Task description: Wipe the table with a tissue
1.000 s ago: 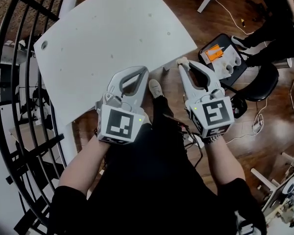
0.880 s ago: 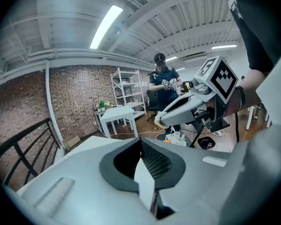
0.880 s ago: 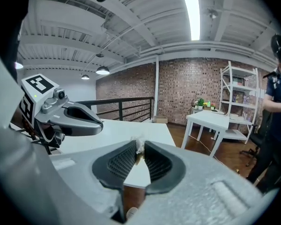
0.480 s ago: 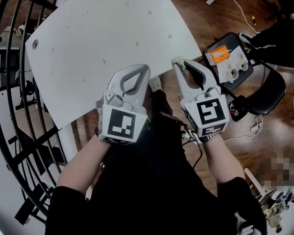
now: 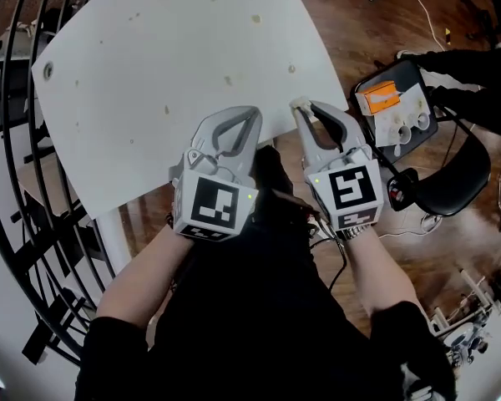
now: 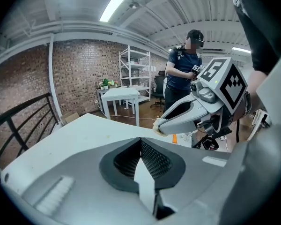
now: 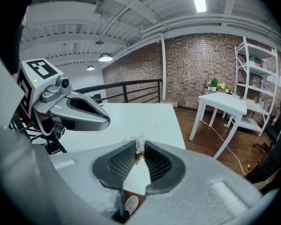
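1. Two tools sit side by side in the head view at the near edge of the white bench (image 5: pixel 150 82): the left hand-held gripper (image 5: pixel 249 114) and the right hand-held gripper (image 5: pixel 301 107), close together but apart.
2. The left one is clenched and empty. Its own view shows the ribbed pads meeting with nothing between them.
3. The right one is grasping the tissue (image 5: pixel 298 104), a small crumpled wad pinched at the jaw tips. The right gripper view shows it poking up between the pads.
4. From above, the tissue lies over the bench's near right edge. No view shows whether it touches the surface.
5. The head view shows crumbs (image 5: pixel 228 80) scattered over the bench, far of both tools. The right gripper view catches only a few specks just beyond the tissue.
6. Only the head view shows a black chair (image 5: pixel 455 174) at the right. Just far of it is a dark tray (image 5: pixel 417 78) carrying an orange item (image 5: pixel 376 98).
7. Only the gripper views show the brick wall (image 6: pixel 84 74) and a small white table (image 6: pixel 119 97) on the far side.
8. The left gripper view alone shows a person (image 6: pixel 182 74) standing far off.
9. The right gripper view alone shows a shoe (image 7: pixel 131 203) on the wooden floor, seen through the gap under its jaws.
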Demonstrator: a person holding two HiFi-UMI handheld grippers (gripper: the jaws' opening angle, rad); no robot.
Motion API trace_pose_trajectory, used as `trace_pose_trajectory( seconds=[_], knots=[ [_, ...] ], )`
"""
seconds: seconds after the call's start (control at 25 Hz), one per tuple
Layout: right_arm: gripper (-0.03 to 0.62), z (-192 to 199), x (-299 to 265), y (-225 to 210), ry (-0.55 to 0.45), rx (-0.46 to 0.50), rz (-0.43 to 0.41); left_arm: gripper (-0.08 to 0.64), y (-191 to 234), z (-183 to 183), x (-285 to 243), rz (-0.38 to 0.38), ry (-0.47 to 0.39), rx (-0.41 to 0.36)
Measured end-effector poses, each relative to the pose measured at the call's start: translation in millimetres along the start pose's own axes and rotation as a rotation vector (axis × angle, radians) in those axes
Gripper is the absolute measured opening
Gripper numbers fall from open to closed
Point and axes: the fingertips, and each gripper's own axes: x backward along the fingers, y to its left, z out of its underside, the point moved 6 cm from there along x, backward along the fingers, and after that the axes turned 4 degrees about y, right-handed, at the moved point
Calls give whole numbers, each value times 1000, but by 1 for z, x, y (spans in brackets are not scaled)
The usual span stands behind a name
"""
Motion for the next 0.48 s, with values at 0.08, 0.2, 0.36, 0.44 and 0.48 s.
trace_pose_trajectory(
  seconds=[0.08,0.2,0.36,0.44,0.48],
  knots=[
    [44,4,-11,-10,21,7,-10,17,3,0,-15,7,24,24],
    [44,11,-27,-20,55,19,-23,17,6,3,-33,12,60,54],
    [44,18,-44,-30,96,30,-34,17,11,6,-48,14,84,79],
    [44,20,-52,-33,115,33,-41,17,14,6,-53,15,93,89],
    [44,21,-55,-34,124,34,-44,17,14,6,-56,15,97,94]
  ],
)
